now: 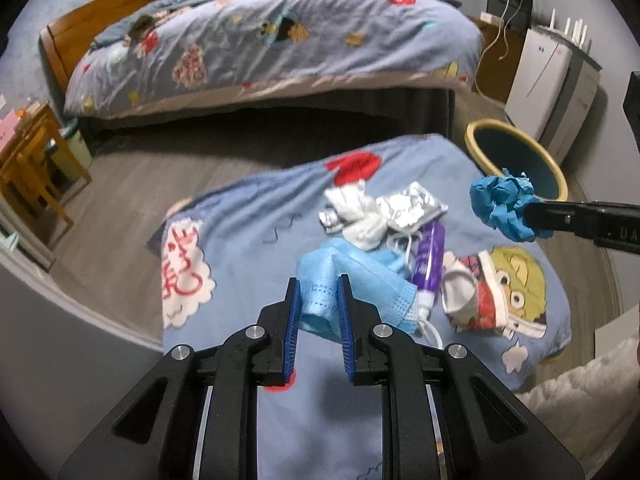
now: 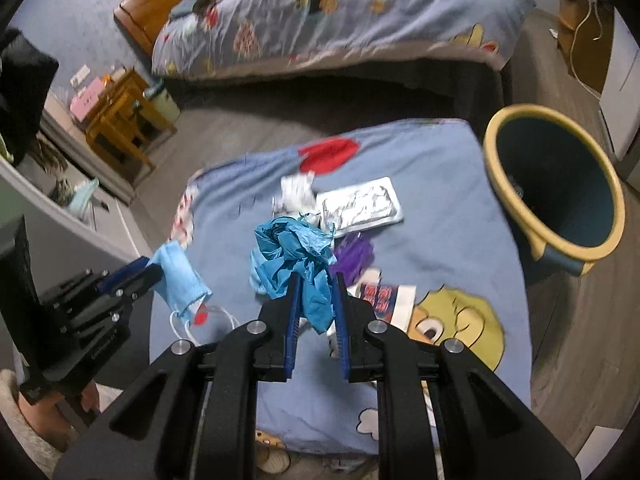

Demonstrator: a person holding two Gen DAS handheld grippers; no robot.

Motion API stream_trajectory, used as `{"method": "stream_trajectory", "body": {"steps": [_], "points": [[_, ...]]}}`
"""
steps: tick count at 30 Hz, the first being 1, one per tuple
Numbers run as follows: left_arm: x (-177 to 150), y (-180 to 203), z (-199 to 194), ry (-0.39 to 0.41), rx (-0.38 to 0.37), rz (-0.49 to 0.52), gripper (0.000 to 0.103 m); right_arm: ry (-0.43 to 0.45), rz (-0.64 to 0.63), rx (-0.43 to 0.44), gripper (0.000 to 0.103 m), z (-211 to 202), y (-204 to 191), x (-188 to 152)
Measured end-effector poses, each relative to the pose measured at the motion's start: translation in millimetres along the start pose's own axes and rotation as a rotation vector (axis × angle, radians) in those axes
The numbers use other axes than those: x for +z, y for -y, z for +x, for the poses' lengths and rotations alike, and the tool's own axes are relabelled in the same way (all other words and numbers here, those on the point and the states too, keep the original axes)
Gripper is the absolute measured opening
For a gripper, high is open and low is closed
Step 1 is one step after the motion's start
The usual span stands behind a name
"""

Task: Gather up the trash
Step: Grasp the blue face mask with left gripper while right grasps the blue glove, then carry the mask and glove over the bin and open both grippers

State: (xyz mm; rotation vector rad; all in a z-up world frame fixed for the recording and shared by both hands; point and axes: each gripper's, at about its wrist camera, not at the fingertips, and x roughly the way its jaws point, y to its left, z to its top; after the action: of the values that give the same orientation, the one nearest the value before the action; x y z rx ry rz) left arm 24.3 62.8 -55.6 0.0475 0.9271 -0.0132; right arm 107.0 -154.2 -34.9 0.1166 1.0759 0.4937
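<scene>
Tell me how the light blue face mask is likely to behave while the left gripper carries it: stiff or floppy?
Probably floppy: the face mask droops from the left gripper, folded. Likely light. Its ear loops dangle and may snag.

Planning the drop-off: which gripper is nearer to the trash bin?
Right. The right gripper, shut on the crumpled blue glove, hangs just beside the trash bin. The left gripper, shut on the face mask, is farther across the trash pile from it.
</scene>
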Motion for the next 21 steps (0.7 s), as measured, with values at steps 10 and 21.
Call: {"method": "stream_trajectory", "body": {"steps": [10,21], "points": [[17.5,9.2,-9.6,0.066,-0.016,0.013,0.019,0.146,-0.002,0.018,0.015,-51.3,20.3,39.0],[48.2,32.9,-25.3,0.141,-0.047,0.044,0.019,0.228,0.063,0.002,0.015,-80.1,78.4,80.6]]}}
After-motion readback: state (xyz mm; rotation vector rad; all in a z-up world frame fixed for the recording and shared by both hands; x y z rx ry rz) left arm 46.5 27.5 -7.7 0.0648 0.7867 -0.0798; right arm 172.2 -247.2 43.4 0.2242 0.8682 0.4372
